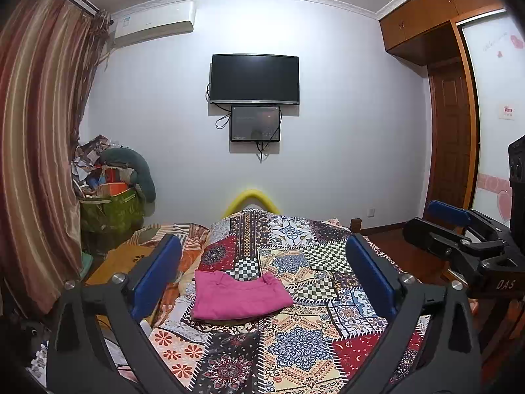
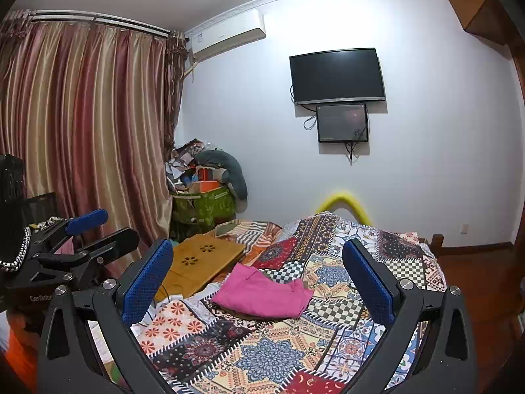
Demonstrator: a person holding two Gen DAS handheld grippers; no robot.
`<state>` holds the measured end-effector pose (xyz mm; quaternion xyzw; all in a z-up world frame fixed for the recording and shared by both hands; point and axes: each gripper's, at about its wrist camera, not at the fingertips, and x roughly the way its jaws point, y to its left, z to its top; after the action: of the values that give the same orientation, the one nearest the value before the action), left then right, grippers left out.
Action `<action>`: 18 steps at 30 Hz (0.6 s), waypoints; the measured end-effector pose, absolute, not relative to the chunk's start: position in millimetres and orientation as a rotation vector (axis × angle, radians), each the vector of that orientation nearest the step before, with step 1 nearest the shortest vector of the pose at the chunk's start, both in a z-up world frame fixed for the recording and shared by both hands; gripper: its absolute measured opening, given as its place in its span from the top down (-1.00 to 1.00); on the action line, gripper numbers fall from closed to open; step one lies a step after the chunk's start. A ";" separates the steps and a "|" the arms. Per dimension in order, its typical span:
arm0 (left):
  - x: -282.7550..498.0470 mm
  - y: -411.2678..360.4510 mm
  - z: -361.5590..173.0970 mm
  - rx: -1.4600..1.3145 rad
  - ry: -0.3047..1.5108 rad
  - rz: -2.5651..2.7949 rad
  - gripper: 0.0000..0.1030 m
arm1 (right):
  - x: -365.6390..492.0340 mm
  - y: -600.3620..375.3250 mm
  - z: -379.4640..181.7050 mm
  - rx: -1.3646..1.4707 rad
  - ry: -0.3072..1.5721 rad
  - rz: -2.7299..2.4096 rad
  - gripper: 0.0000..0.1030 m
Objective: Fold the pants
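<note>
Pants (image 1: 239,295) are lying folded on the bed (image 1: 295,338); both grippers (image 1: 262,269) (image 2: 256,269) are hovering, jaws apart, empty; next, smoothing edges gently.

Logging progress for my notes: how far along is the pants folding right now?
Done, it seems: the pink pants lie as a compact folded bundle on the patchwork bedspread. In hand: nothing; the left tongs and right tongs are open, away from the cloth. Left: at most a tidy-up of the uneven top edge.

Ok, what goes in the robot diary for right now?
folded bright pink pants on patchwork quilt | left gripper open, empty | right gripper open, empty
</note>
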<state>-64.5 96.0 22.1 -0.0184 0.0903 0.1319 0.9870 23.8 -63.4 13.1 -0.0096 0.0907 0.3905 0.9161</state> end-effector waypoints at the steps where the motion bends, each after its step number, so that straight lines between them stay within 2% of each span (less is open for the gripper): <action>1: -64.3 95.8 21.7 -0.037 0.181 0.265 -0.97 | 23.8 -63.1 13.4 -0.020 0.185 0.801 -0.99; 18: -61.0 96.4 20.2 -0.052 0.186 0.252 -0.99 | 24.2 -63.5 14.6 -0.019 0.182 0.789 -0.99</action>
<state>-61.0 96.4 20.2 -0.0257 0.0926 0.1256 0.9874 24.2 -63.5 14.6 -0.0091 0.0886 0.3839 0.9191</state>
